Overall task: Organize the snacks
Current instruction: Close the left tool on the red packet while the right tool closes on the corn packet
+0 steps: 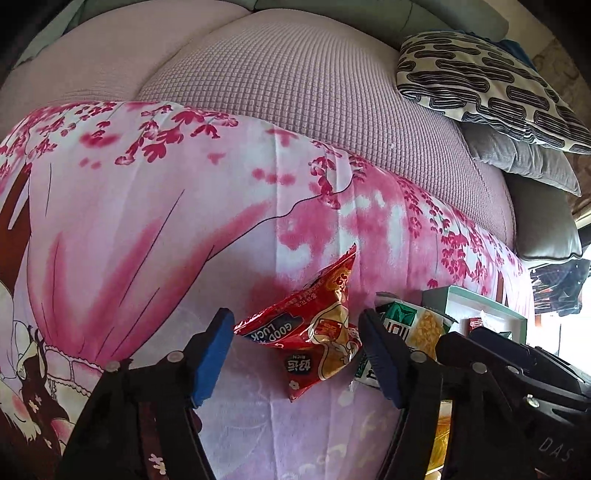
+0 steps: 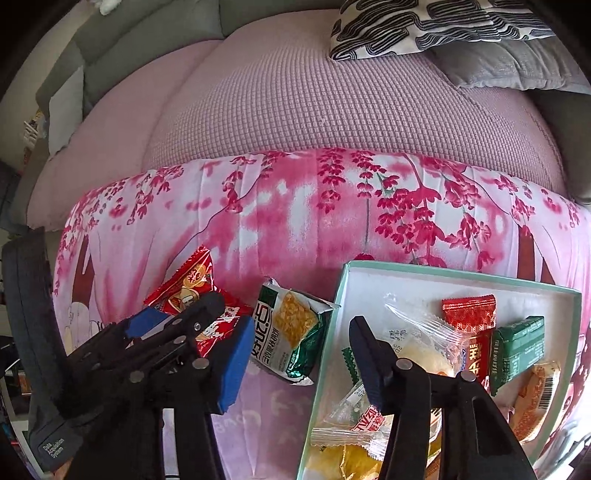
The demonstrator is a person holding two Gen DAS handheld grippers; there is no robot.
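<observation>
A red snack packet (image 1: 317, 328) printed "GOOD LUCK" lies on the pink flowered blanket between the spread fingers of my left gripper (image 1: 295, 354), which is open. It also shows in the right wrist view (image 2: 188, 288), partly behind the left gripper's fingers (image 2: 147, 321). A green and white cracker packet (image 2: 291, 332) lies beside it, left of a shallow box (image 2: 345, 280) with a mint rim that holds several wrapped snacks. My right gripper (image 2: 299, 365) is open and empty, straddling the box's left rim. The green packet (image 1: 413, 325) and box (image 1: 480, 299) show at right in the left wrist view.
The blanket (image 2: 332, 221) covers the front of a pink quilted sofa seat (image 2: 314, 107). A black and white patterned cushion (image 2: 424, 26) and a grey cushion (image 2: 517, 70) lie at the back right.
</observation>
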